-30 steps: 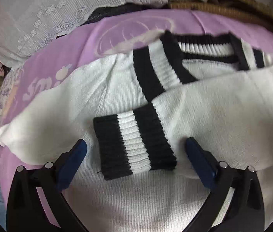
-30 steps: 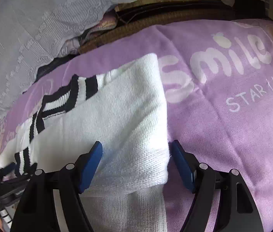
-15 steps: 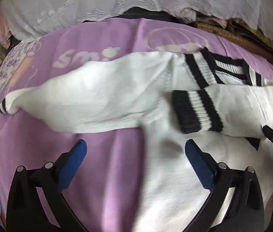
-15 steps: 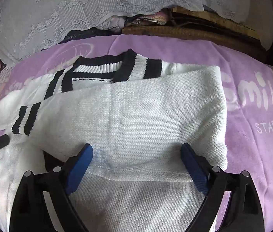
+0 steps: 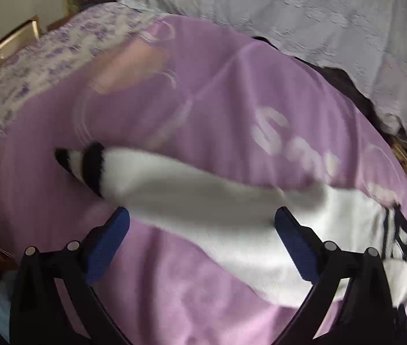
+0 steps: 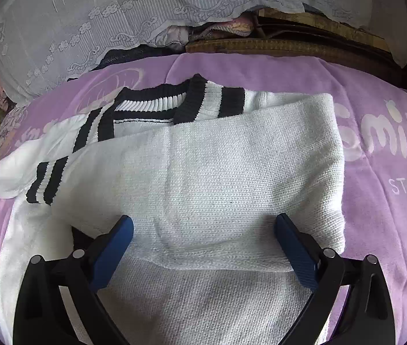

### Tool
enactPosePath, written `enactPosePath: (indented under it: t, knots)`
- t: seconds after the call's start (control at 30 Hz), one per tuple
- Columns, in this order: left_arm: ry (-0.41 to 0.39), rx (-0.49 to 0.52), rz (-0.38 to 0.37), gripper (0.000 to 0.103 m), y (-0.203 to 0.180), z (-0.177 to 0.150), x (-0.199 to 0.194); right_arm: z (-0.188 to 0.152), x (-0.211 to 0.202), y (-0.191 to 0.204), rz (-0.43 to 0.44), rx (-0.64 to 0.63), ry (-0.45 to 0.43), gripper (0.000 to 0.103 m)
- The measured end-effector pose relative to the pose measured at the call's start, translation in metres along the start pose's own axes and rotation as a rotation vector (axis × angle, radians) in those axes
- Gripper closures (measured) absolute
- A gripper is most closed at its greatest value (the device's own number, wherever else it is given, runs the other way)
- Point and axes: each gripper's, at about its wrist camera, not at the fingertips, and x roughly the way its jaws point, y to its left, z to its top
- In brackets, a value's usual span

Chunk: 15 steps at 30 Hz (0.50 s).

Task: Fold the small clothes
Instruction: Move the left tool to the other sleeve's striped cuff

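Left wrist view shows the left gripper [image 5: 202, 238] with fingers spread wide and empty, poised over the unfolded sleeve [image 5: 192, 198] of the white sweater [image 6: 203, 178], which lies flat on the purple blanket [image 5: 203, 100] of the bed. Right wrist view shows the right gripper [image 6: 203, 244] likewise released above the other sleeve, already folded across the sweater's body. Judged step: second sleeve fold; the next move calls for pinching the striped cuff [image 5: 88, 164] and carrying it inward.

The white sweater [image 6: 232, 172] is coarse matt knit with ribbed black-striped cuffs [image 6: 46, 179], lying on a soft purple fleece blanket [image 6: 376, 201] beside sheer embroidered lace cloth [image 6: 88, 14].
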Motion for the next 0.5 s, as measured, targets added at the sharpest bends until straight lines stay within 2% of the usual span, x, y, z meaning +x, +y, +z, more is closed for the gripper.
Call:
enactPosePath:
  t: [0.1,0.17,0.27,0.33,0.37,0.5]
  knots:
    - [-0.092,-0.069,-0.014,0.005,0.025,0.032,-0.022,0.0,0.0,0.0,-0.001,0.0,0.001,0.003]
    - [-0.099,-0.068,-0.019,0.005,0.036,0.036,-0.035,0.0,0.001,0.002,-0.007,-0.007,0.003,0.003]
    - [-0.02,0.011,-0.099,0.005,0.04,0.017,-0.039,0.0,0.001,0.002,-0.008,-0.008,0.003,0.003]
    - [0.012,0.059,-0.103,0.005,0.037,-0.004,-0.035,0.0,0.001,0.002,-0.009,-0.009,0.004,0.003]
    - [0.024,0.056,-0.113,0.005,0.039,-0.013,-0.032,0.0,0.001,0.001,-0.009,-0.009,0.003,0.003]
    - [0.11,-0.03,-0.303,0.005,0.037,-0.019,-0.001,0.0,0.001,0.001,-0.009,-0.011,0.004,0.003]
